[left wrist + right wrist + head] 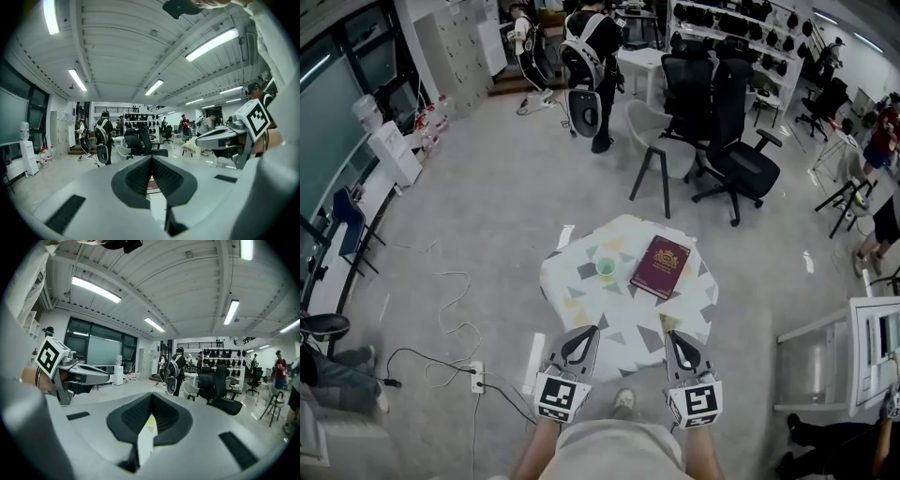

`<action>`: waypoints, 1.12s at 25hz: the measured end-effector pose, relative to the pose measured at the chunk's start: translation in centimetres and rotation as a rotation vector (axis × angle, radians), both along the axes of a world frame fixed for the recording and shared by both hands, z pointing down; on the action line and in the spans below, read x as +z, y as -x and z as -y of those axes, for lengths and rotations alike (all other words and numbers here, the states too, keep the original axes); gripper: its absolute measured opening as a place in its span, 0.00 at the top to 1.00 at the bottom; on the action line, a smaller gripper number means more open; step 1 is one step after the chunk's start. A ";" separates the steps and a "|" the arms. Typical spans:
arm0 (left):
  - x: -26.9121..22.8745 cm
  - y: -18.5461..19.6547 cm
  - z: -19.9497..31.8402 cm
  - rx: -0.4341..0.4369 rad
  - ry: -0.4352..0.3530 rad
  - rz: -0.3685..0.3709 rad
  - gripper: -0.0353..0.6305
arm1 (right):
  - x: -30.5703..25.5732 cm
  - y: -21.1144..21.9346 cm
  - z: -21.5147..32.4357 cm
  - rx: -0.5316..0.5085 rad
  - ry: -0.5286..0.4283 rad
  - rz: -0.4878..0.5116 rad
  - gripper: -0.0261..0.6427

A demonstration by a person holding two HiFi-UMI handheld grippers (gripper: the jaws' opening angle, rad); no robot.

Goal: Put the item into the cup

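A small green cup [606, 267] stands on the little table [581, 302] with its patterned cloth. Beside the cup, to the right, a maroon book [660, 265] lies flat. Low over the table's near edge, my left gripper [592, 330] and right gripper [668, 334] hover side by side, both pointing at the table. Each is shut, with nothing held that I can see. In the left gripper view the left gripper [151, 161] shows only a sliver of the book through its slit. The right gripper [151, 399] shows white and yellow cloth through its own slit. I cannot pick out a loose item.
A grey chair [654, 141] and black office chairs [733, 150] stand beyond the table. A person [592, 47] stands farther back. Cables and a power strip [475, 377] lie on the floor at left. A white desk [853, 361] sits at right.
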State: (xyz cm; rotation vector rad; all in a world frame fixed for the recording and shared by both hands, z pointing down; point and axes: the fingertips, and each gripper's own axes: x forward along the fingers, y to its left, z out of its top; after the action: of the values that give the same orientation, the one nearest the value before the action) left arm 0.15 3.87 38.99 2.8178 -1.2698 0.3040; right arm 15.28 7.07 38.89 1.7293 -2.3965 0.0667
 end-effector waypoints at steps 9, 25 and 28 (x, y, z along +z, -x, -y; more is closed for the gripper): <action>-0.6 -1.6 3.1 -0.051 -0.025 0.010 0.93 | 0.3 -1.7 3.6 -0.046 0.001 0.017 0.96; 2.0 -0.8 10.2 -0.051 -0.003 0.024 0.93 | 1.6 0.0 10.9 -0.061 -0.001 0.009 0.96; 3.5 -0.6 11.8 -0.030 0.028 0.025 0.93 | 2.8 0.6 12.3 -0.061 0.024 -0.005 0.96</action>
State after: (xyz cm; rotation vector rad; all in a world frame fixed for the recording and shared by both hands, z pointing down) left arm 0.76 -7.90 42.45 2.7780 -1.3011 0.3537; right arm 14.67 -5.22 41.65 1.6431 -2.4326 0.0828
